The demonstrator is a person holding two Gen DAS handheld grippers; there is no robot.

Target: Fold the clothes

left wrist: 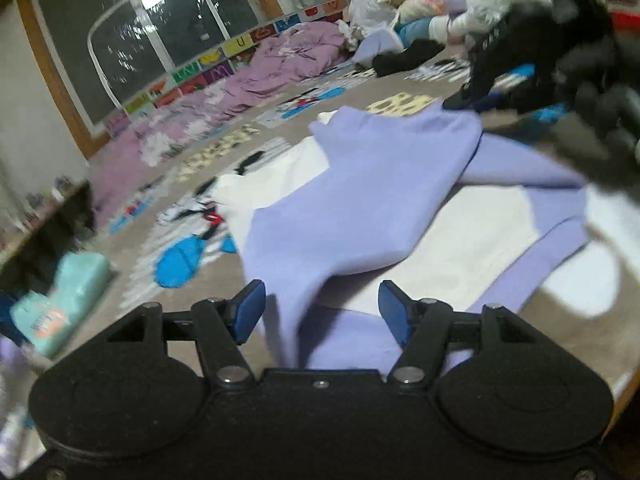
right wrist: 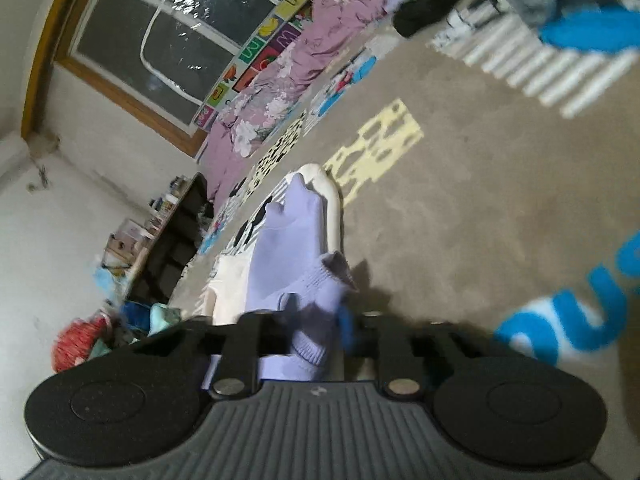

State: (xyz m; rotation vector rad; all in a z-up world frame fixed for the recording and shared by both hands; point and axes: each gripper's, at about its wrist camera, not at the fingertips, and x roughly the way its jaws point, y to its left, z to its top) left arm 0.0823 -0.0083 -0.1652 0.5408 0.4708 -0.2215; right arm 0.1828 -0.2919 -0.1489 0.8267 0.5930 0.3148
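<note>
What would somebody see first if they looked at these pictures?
Probably the big soft lavender sweatshirt, half draped over a flat white folding board on the tan printed carpet. The left gripper is open with the purple cloth running between its blue pads, and the right gripper pinches the sweatshirt's ribbed cuff. Along the far wall under the dark window lies a long rumpled pink flowered blanket.
</note>
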